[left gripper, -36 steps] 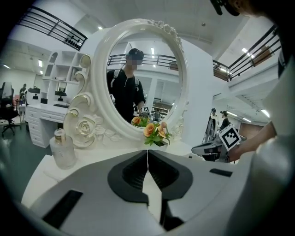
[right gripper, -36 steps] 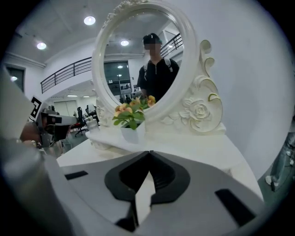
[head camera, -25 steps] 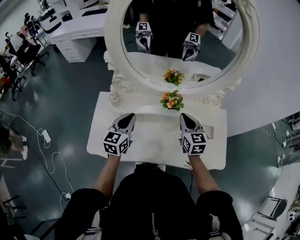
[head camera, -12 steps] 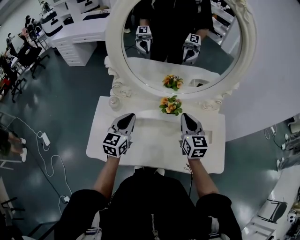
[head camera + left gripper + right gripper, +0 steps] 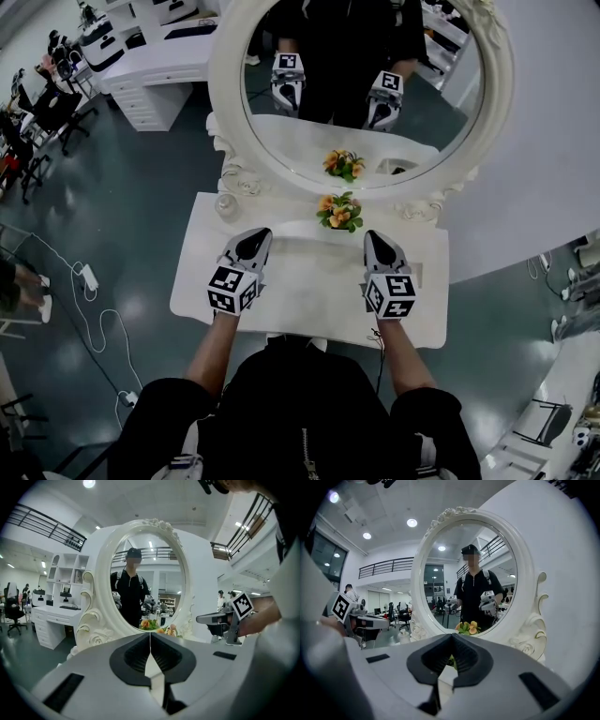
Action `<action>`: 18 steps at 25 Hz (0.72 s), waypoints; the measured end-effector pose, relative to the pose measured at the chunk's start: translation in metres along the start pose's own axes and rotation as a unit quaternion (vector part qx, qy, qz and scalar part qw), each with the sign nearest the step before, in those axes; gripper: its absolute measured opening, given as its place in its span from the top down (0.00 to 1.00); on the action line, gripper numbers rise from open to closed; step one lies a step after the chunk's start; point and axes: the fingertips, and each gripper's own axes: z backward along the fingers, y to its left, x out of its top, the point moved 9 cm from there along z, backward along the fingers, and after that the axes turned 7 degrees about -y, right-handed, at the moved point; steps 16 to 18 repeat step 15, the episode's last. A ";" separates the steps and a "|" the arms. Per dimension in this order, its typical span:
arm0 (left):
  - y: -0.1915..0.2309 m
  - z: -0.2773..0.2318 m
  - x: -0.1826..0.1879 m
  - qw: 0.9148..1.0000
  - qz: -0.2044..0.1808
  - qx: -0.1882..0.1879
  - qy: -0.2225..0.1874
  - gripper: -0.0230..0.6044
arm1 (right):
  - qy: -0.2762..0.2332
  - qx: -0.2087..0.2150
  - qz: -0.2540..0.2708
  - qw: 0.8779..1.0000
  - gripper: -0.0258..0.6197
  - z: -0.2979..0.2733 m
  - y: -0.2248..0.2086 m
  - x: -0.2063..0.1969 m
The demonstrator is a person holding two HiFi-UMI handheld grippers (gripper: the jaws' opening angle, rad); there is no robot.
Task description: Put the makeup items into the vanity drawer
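Observation:
The white vanity table stands below me under its oval mirror. My left gripper hovers over the left half of the tabletop, jaws closed with nothing between them. Over the right half my right gripper is also shut and empty. In the left gripper view the left gripper points at the mirror, with the right gripper off to its side. The right gripper faces the mirror too. No drawer front shows. A small dark item lies near the table's right edge; I cannot tell what it is.
An orange flower bunch sits at the mirror's foot between the grippers. A small glass jar stands at the back left corner. White desks and office chairs stand to the left; a cable runs over the floor.
The head view has shifted slightly. Both grippers hold nearly the same places over the tabletop and stay shut.

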 end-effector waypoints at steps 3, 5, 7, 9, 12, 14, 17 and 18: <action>-0.001 -0.002 -0.001 1.000 0.006 -0.001 0.000 0.93 | 0.003 -0.004 0.000 1.000 0.96 0.001 -0.003 -0.003; -0.002 -0.003 -0.002 1.000 0.011 -0.001 0.000 0.93 | 0.005 -0.005 0.004 1.000 0.96 0.002 -0.005 -0.004; -0.001 -0.004 -0.003 1.000 0.015 -0.001 0.001 0.93 | 0.006 -0.005 0.005 1.000 0.96 0.002 -0.005 -0.005; -0.002 -0.004 -0.004 1.000 0.016 -0.001 0.001 0.93 | 0.007 -0.005 0.008 1.000 0.96 0.003 -0.005 -0.006; -0.003 -0.006 -0.004 1.000 0.011 -0.002 0.004 0.93 | 0.009 -0.004 0.008 1.000 0.96 0.003 -0.005 -0.007; -0.004 -0.005 -0.005 1.000 0.007 -0.002 0.008 0.93 | 0.011 -0.003 0.006 1.000 0.96 0.003 -0.005 -0.010; -0.005 -0.005 -0.006 1.000 0.006 -0.002 0.010 0.93 | 0.013 -0.003 0.005 1.000 0.96 0.003 -0.005 -0.011; -0.005 -0.005 -0.006 1.000 0.006 -0.002 0.010 0.93 | 0.013 -0.003 0.005 1.000 0.96 0.003 -0.005 -0.011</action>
